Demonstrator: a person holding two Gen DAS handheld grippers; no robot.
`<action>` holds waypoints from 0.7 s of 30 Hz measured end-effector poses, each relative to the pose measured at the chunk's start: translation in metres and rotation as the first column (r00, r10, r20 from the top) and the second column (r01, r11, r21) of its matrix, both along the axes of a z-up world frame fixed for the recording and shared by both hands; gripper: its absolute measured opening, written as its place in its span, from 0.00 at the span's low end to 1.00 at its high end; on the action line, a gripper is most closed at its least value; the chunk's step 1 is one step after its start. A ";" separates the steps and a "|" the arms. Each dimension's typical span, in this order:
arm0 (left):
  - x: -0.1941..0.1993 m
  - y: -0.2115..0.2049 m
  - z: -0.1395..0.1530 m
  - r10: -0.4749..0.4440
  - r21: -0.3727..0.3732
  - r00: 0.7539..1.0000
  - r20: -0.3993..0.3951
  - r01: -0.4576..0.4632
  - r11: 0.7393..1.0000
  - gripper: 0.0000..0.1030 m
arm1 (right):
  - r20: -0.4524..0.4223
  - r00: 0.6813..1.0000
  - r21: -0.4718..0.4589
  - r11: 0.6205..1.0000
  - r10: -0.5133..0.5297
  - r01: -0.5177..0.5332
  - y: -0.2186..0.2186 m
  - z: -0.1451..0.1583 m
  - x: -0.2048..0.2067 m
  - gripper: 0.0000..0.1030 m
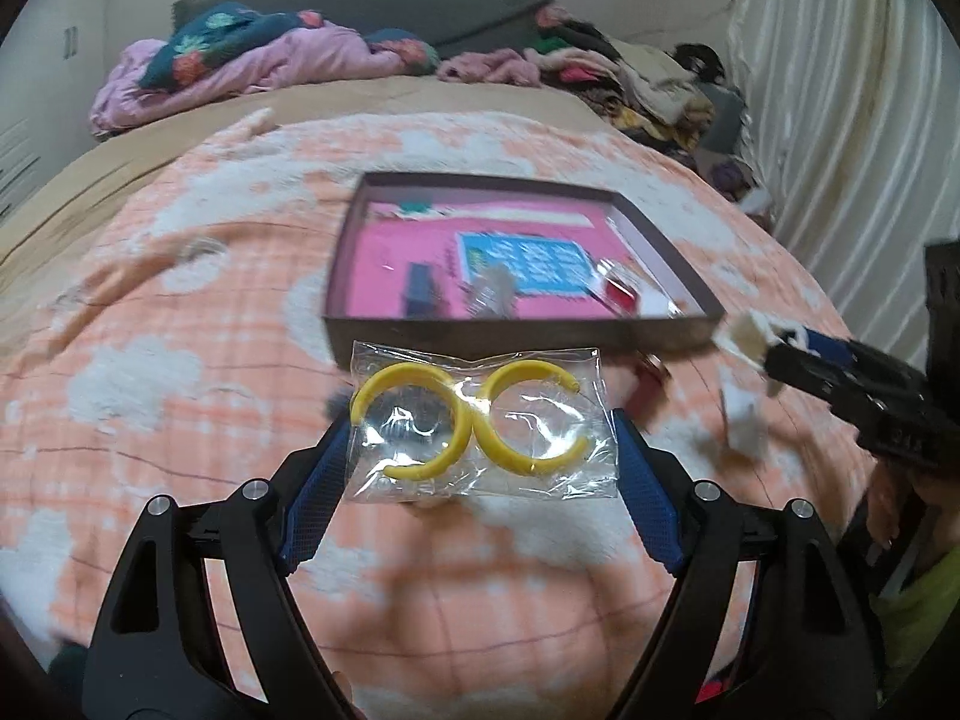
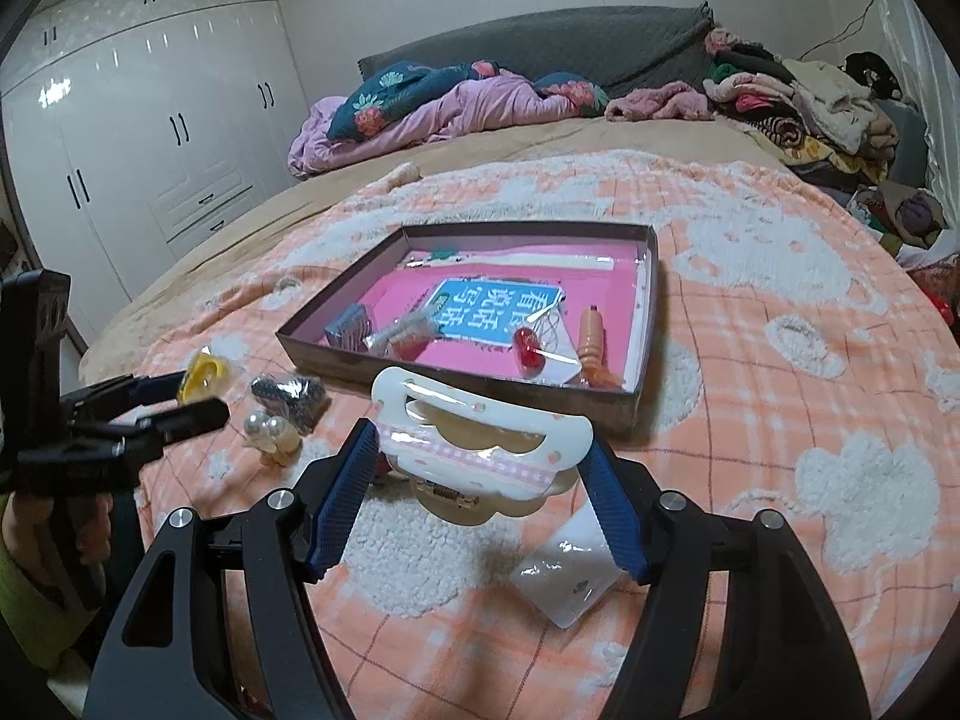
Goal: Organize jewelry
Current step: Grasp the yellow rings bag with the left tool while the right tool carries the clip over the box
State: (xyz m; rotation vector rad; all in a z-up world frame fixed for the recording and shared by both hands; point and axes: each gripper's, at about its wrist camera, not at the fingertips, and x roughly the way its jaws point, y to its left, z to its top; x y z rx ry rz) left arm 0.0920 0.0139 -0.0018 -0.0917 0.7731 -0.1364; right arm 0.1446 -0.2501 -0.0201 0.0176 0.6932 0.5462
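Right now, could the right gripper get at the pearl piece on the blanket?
Probably not yet: the right gripper is shut on the white hair clip, so its jaws are occupied. The pearl piece itself lies uncovered.

- Bedspread [image 2: 750, 312]: peach-orange check with fluffy white cloud patches.
- Box [image 2: 456, 384]: dark brown walls, hot pink inside, with a blue card [image 2: 498, 306] lettered in white.
- Bagged hoops [image 1: 474, 414]: bright yellow in clear plastic.
- Hair clip [image 2: 480, 438]: creamy white, pink gingham band.
- Gripper pads [image 2: 345, 504]: textured blue on black arms.
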 end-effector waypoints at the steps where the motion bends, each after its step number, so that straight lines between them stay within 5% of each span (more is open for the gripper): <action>1: 0.002 0.004 0.002 0.013 -0.002 1.000 0.008 -0.013 1.000 0.72 | 0.002 1.000 0.002 1.000 -0.003 0.003 -0.001 0.001 0.001 0.65; 21: 0.043 -0.004 0.040 0.018 -0.023 0.994 0.112 -0.016 1.000 0.72 | 0.110 0.991 0.015 0.997 -0.073 0.072 -0.005 0.042 0.024 0.65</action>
